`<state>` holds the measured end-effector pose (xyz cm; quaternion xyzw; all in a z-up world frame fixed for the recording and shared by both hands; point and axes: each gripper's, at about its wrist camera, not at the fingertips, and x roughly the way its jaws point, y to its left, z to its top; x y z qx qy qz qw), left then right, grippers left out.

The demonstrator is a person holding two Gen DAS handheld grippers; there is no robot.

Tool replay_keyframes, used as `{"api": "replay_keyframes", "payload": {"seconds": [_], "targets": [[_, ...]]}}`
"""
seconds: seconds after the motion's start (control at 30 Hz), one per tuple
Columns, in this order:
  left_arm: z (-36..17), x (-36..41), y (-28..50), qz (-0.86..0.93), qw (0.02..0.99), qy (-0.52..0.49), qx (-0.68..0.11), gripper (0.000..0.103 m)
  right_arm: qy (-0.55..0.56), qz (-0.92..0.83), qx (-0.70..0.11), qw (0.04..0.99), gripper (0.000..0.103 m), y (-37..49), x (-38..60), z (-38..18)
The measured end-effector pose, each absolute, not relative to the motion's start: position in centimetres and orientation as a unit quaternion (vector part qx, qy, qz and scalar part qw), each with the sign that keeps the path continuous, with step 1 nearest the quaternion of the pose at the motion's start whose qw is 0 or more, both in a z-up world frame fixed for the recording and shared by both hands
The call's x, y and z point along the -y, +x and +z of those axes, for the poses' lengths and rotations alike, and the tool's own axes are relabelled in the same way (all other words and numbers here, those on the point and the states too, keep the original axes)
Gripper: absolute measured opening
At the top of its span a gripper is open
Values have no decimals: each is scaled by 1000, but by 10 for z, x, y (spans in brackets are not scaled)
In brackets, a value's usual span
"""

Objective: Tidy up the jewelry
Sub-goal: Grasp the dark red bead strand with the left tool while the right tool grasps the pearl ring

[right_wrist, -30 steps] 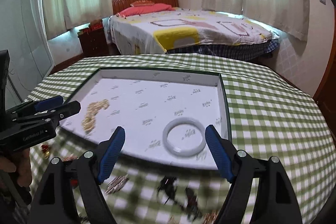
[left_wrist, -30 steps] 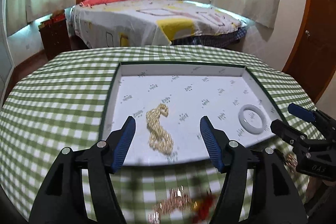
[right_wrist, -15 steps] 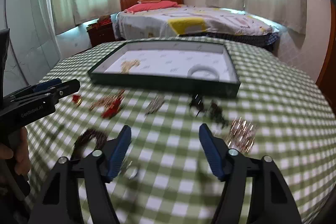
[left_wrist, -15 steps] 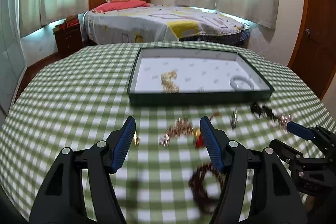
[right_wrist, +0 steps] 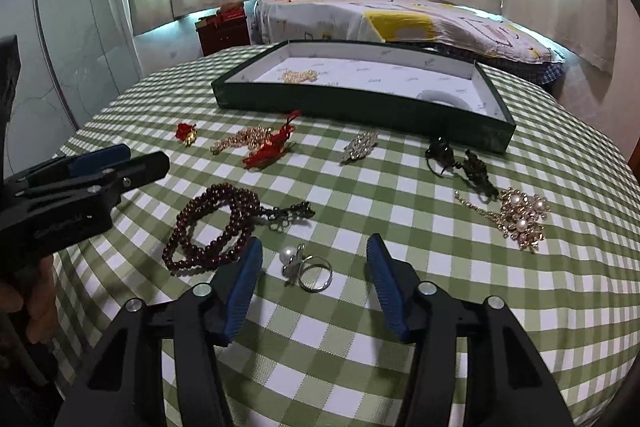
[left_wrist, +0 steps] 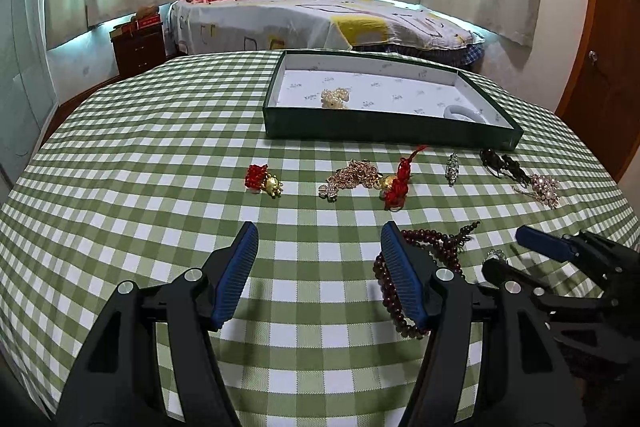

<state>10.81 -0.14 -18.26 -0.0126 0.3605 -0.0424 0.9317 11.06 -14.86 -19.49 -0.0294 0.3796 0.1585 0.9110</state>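
Observation:
A dark green tray [left_wrist: 392,125] [right_wrist: 360,109] at the far side holds a gold necklace [left_wrist: 335,98] and a white bangle [right_wrist: 440,97]. Loose pieces lie on the checked cloth: a silver pearl ring [right_wrist: 306,267], dark red beads [right_wrist: 212,227] [left_wrist: 440,247], a red tassel [left_wrist: 398,183] and a gold chain [left_wrist: 352,177]. My right gripper [right_wrist: 314,251] hangs low over the ring. Its jaws are closing, with the ring between them and untouched by the pads. My left gripper [left_wrist: 318,239] stands open above bare cloth, just left of the beads.
Also on the cloth are a red knot with a gold charm [left_wrist: 264,181], a crystal brooch [right_wrist: 359,145], black earrings [right_wrist: 460,163] and a pearl brooch [right_wrist: 520,215]. A bed [left_wrist: 320,19] and curtains stand beyond the table. A hand [right_wrist: 24,307] holds the left gripper.
Both grippers have drawn back from over the tray to the near part of the table and sunk lower. The right jaws have narrowed, now on either side of the ring.

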Motion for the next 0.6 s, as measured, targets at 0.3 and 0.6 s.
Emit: {"api": "replay_keyframes", "payload": {"seconds": [0.3, 0.6], "targets": [[-184, 8, 108, -49, 930, -10, -364, 62, -34, 160, -392, 905, 29, 107, 147, -200], [-186, 16, 107, -60, 928, -11, -368, 62, -35, 142, -380, 913, 28, 104, 156, -192]]}}
